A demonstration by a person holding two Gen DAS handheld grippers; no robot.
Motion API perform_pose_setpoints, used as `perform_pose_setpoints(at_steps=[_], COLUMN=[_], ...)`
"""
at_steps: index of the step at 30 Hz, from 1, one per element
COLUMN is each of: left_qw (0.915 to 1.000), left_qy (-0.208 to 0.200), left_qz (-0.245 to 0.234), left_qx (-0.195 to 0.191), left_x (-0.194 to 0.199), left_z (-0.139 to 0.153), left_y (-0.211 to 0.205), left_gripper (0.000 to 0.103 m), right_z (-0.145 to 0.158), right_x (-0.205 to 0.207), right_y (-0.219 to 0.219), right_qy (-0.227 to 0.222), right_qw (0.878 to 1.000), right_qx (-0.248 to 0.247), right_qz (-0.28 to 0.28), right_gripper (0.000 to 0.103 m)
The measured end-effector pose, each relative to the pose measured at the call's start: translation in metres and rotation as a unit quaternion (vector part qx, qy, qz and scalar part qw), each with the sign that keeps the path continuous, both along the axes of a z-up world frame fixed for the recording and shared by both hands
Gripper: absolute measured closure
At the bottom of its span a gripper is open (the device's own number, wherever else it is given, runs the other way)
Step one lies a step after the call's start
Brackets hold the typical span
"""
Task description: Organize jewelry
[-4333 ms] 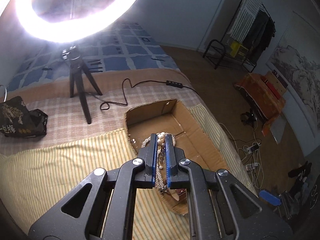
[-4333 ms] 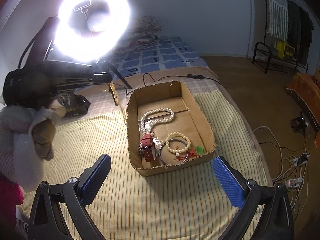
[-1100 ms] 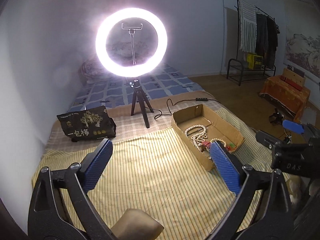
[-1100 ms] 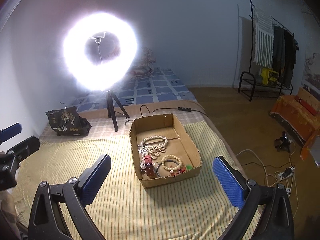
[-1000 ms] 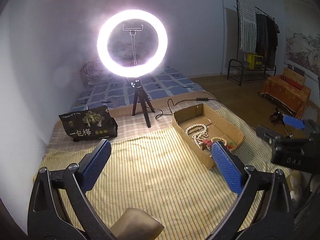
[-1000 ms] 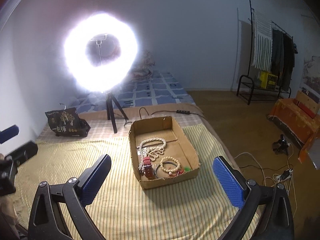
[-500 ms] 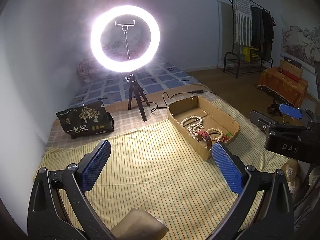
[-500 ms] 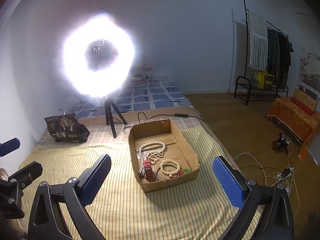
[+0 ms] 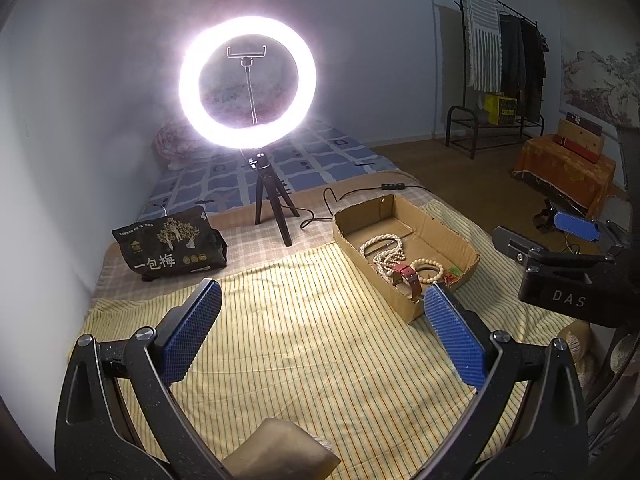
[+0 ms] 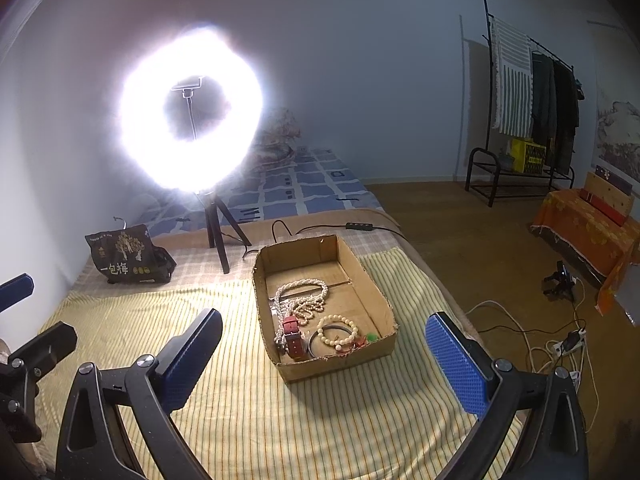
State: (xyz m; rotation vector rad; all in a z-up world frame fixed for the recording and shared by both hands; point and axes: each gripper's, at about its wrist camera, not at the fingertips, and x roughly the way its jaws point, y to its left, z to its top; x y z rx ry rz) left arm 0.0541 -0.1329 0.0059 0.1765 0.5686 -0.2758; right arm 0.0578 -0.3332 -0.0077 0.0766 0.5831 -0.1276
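Observation:
An open cardboard box (image 10: 384, 300) sits on the striped bedspread; it also shows in the left wrist view (image 9: 452, 232). Inside lie a long pearl necklace (image 10: 304, 296), a red-strapped watch (image 10: 292, 338), a cream bead bracelet (image 10: 340, 332), a dark bangle and small red and green pieces (image 10: 366, 338). The necklace (image 9: 384, 250) and watch (image 9: 410, 278) also show in the left wrist view. My left gripper (image 9: 324, 340) is open and empty, well back from the box. My right gripper (image 10: 324, 360) is open and empty, in front of the box.
A lit ring light on a black tripod (image 9: 272, 212) stands behind the box, its cable (image 9: 360, 192) trailing on the bed. A black printed bag (image 9: 170, 248) lies at the left. A clothes rack (image 10: 532, 120) and floor cables (image 10: 560, 344) are at the right.
The left gripper was shut on the pearl necklace over the box; it has let go, opened and drawn far back. Both grippers have pulled away from the box.

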Motion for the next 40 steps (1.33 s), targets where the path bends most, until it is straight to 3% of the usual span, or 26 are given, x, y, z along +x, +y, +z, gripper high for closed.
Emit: perform_pose_setpoints(at_steps=[40], left_qw=[0.9997], left_qy=[-0.021], left_qz=[0.007], left_qx=[0.008], left_x=[-0.009], left_z=[0.005], left_y=[-0.003], left_gripper=[0.000], right_z=[-0.009], right_x=[0.003], right_y=[0.011], right_qy=[0.016], right_qw=[1.000], right_qx=[-0.004], right_qz=[0.014], right_gripper=[0.000])
